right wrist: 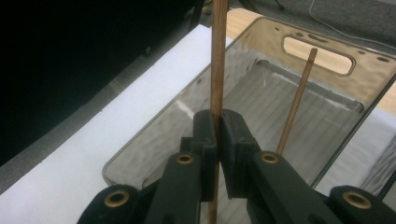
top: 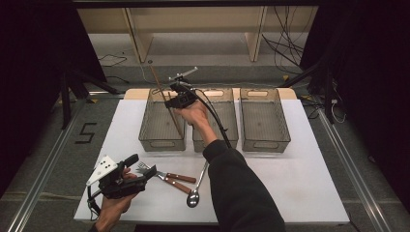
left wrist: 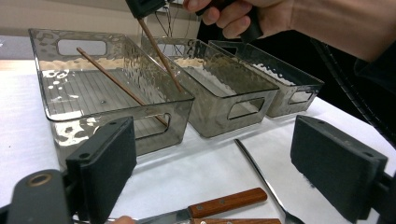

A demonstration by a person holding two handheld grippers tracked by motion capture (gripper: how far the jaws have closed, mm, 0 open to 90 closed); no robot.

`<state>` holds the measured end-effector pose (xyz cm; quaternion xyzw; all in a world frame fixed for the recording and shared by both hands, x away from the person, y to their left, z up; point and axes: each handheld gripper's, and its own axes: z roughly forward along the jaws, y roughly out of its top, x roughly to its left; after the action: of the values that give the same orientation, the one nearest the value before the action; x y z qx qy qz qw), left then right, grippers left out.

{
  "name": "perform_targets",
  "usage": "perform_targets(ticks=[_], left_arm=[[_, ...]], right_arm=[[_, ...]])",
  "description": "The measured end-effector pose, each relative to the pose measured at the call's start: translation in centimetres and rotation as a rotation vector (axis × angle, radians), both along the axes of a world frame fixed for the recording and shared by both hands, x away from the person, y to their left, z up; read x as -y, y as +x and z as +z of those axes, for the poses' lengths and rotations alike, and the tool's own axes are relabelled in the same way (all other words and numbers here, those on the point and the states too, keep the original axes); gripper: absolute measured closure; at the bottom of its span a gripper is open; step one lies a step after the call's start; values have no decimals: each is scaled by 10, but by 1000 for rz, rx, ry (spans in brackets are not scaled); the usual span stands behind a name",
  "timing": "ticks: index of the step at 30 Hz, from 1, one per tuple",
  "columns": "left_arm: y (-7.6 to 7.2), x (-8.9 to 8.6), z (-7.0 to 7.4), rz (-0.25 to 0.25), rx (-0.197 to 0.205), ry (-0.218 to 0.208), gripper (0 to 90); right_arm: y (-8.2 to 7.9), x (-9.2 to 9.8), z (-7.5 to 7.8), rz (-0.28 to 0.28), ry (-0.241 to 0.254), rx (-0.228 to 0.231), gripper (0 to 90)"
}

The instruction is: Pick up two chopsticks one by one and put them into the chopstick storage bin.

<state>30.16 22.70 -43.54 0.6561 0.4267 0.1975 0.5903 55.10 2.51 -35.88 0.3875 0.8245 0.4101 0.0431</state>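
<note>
Right gripper point(right wrist: 218, 135) pinches a chopstick point(right wrist: 218, 56) above the left bin point(top: 162, 137), at eleven o'clock; released tilted, it could tip over the rim.

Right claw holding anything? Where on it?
Yes: the right claw is shut on a wooden chopstick, gripped partway along its shaft, over the left bin. A second chopstick lies inside.

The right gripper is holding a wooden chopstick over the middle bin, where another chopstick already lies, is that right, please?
Not quite: the right gripper holds its chopstick over the left bin, not the middle one. The other chopstick already lies in that same left bin. The high view shows it.
</note>
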Motion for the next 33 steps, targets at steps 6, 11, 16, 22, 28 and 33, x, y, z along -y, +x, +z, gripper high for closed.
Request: perform_targets(ticks=[6, 11, 16, 22, 28, 33], left_arm=[[0, 0, 0, 1, 0, -2, 139], [0, 0, 0, 2, 0, -2, 139], [0, 0, 0, 2, -1, -2, 139], [0, -1, 0, 3, 0, -3, 139], [0, -1, 0, 5, -1, -3, 139], [0, -1, 0, 6, -2, -2, 139]], right_arm=[[1, -1, -11, -21, -13, -16, 856], [1, -3, -21, -34, -29, -33, 854], [-1, -6, -28, -43, -41, -45, 852], [-1, -7, -33, -68, -63, -59, 765], [-2, -2, -29, -73, -79, -51, 625], [-7, 4, -20, -49, -81, -21, 509]])
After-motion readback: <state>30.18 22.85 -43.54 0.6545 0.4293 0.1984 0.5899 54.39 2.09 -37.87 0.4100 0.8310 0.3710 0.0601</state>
